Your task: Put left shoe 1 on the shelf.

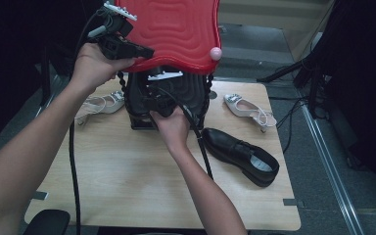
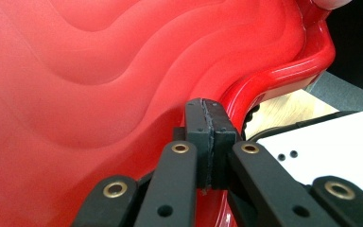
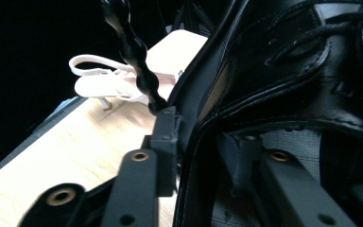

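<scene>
A red wavy lid [image 1: 176, 29] [image 2: 99, 94] stands raised over a black bag [image 1: 196, 93] with beaded black handles [image 3: 132, 47] at the table's back. My left gripper [image 1: 147, 50] [image 2: 210, 106] is shut on the lid's left rim, its pads pressed together. Lower down, my right gripper [image 1: 149, 93] [image 3: 203, 137] reaches into the bag's mouth. Its jaws are closed across the collar of a black lace-up shoe [image 3: 288, 71], one jaw outside and one inside over the grey insole.
A second black shoe [image 1: 240, 154] lies on the wooden table [image 1: 127, 181] at the right. One white strappy sandal [image 1: 247, 107] lies at the back right, another [image 1: 100, 104] [image 3: 108, 82] left of the bag. A pink knob [image 1: 216, 53] sits on the lid's corner.
</scene>
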`<state>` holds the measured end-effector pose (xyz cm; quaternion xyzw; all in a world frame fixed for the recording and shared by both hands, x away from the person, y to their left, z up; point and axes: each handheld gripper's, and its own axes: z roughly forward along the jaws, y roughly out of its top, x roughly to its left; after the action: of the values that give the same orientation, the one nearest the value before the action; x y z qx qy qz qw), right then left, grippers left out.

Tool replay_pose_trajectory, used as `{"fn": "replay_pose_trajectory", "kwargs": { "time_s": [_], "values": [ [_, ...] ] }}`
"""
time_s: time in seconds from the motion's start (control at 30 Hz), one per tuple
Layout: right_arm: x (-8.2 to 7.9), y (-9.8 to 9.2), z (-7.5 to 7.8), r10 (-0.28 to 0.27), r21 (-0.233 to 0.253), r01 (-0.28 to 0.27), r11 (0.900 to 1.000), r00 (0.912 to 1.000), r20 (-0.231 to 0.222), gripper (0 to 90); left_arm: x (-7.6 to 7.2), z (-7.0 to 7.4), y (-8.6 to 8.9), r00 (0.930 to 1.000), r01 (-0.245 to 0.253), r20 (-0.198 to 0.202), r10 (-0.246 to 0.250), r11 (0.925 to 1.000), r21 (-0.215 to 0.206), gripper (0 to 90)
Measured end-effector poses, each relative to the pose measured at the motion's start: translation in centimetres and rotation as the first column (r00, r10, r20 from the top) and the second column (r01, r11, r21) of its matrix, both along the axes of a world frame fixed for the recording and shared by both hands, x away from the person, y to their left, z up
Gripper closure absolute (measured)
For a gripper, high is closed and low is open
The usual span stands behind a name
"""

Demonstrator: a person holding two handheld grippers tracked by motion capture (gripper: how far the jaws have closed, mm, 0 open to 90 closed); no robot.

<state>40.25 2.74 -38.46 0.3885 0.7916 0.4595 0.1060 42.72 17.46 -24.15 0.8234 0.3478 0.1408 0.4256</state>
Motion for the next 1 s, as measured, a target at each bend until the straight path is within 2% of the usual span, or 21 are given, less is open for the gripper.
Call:
{"fn": "replay_pose_trajectory", "kwargs": {
  "time_s": [0.17, 0.27, 0.33, 0.43, 0.6, 0.67, 0.77, 0.83, 1.0],
  "values": [
    [-0.6, -0.6, 0.6, 0.005, 0.006, -0.005, 1.000, 0.9999, 0.011, 67.2, 0.0, 0.0, 0.0, 1.0000, -0.003, 0.000, 0.003, 1.0000, 0.000, 90.0],
    [-1.5, -1.5, 0.8, 0.033, 0.000, -0.033, 0.999, 0.9992, 0.022, 69.1, 0.0, 0.0, 0.0, 1.0000, -0.003, 0.000, 0.003, 1.0000, 0.000, 90.0],
    [-2.1, -2.4, 1.0, 0.045, 0.019, -0.045, 0.999, 0.9988, 0.020, 69.9, 0.0, 0.0, 0.0, 1.0000, -0.001, -0.003, 0.001, 1.0000, 0.000, 90.0],
    [-3.2, -3.3, 1.6, 0.067, 0.022, -0.068, 0.997, 0.9972, 0.032, 72.5, 0.0, 0.0, 0.0, 1.0000, -0.005, -0.001, 0.005, 1.0000, -0.003, 90.0],
    [-5.7, -4.5, 2.1, 0.130, -0.012, -0.130, 0.991, 0.9895, 0.063, 88.3, 0.0, 0.0, 0.0, 1.0000, -0.003, -0.005, 0.003, 1.0000, -0.001, 90.0],
    [-6.6, -5.0, 1.9, 0.146, -0.037, -0.144, 0.989, 0.9868, 0.070, 90.0, 0.0, 0.0, 0.0, 1.0000, -0.003, -0.003, 0.003, 1.0000, -0.002, 90.0],
    [-7.3, -5.7, 0.9, 0.146, -0.067, -0.142, 0.988, 0.9876, 0.057, 90.0, 0.0, 0.0, 0.0, 1.0000, -0.002, -0.002, 0.002, 1.0000, -0.001, 90.0],
    [-7.5, -6.3, 0.0, 0.155, -0.057, -0.153, 0.987, 0.9872, 0.035, 90.0, 0.0, 0.0, 0.0, 1.0000, -0.003, -0.001, 0.003, 1.0000, -0.002, 90.0],
    [-7.4, -7.3, -2.3, 0.152, -0.070, -0.152, 0.986, 0.9884, -0.011, 90.0, 0.0, 0.0, 0.1, 1.0000, 0.000, -0.004, 0.000, 1.0000, -0.002, 90.0]
  ]
}}
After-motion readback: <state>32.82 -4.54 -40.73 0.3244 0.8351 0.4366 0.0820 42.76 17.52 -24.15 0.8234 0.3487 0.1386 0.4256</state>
